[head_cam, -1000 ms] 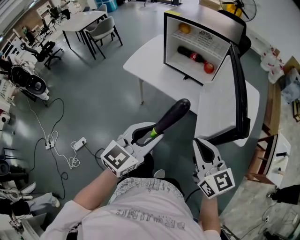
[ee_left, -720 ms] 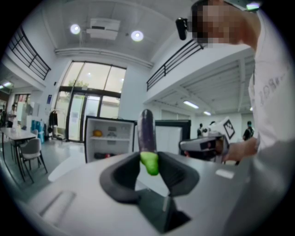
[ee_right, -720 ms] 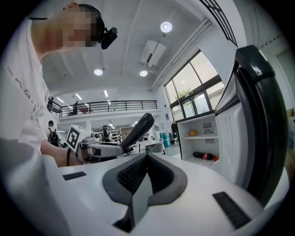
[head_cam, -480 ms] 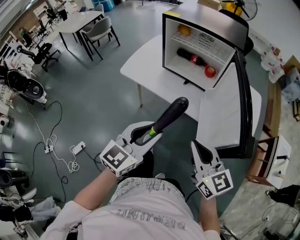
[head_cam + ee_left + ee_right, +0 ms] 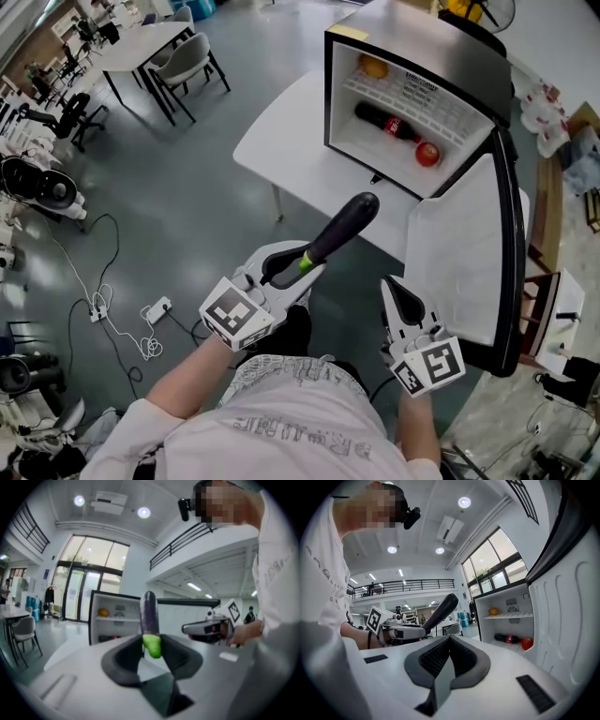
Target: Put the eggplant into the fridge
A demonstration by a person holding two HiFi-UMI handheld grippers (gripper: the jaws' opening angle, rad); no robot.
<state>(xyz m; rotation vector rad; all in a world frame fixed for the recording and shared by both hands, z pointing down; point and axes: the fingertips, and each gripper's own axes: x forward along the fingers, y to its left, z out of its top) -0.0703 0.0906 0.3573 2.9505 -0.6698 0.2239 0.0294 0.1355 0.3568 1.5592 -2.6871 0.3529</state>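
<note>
A dark purple eggplant [image 5: 342, 230] with a green stem end juts forward and upward from my left gripper [image 5: 289, 265], which is shut on its stem end. In the left gripper view the eggplant [image 5: 149, 613] stands upright between the pads of the gripper [image 5: 151, 641]. The small fridge [image 5: 330, 84] stands open on a white table ahead, its door [image 5: 469, 253] swung out to the right. My right gripper [image 5: 396, 292] is level beside the left, shut and empty, close to the door's inner face [image 5: 567, 616]. From the right gripper view the eggplant [image 5: 443, 609] shows to the left.
Inside the fridge an orange [image 5: 373, 66] lies on the upper shelf, with a cola bottle [image 5: 386, 122] and a red fruit [image 5: 427, 153] below. The white table [image 5: 291, 141] bears the fridge. Cables and a power strip [image 5: 155, 286] lie on the floor at left. Tables and chairs [image 5: 178, 47] stand far left.
Both grippers have moved toward the fridge, which now looks nearer and larger. The eggplant stays gripped in the left gripper; the right stays shut.
</note>
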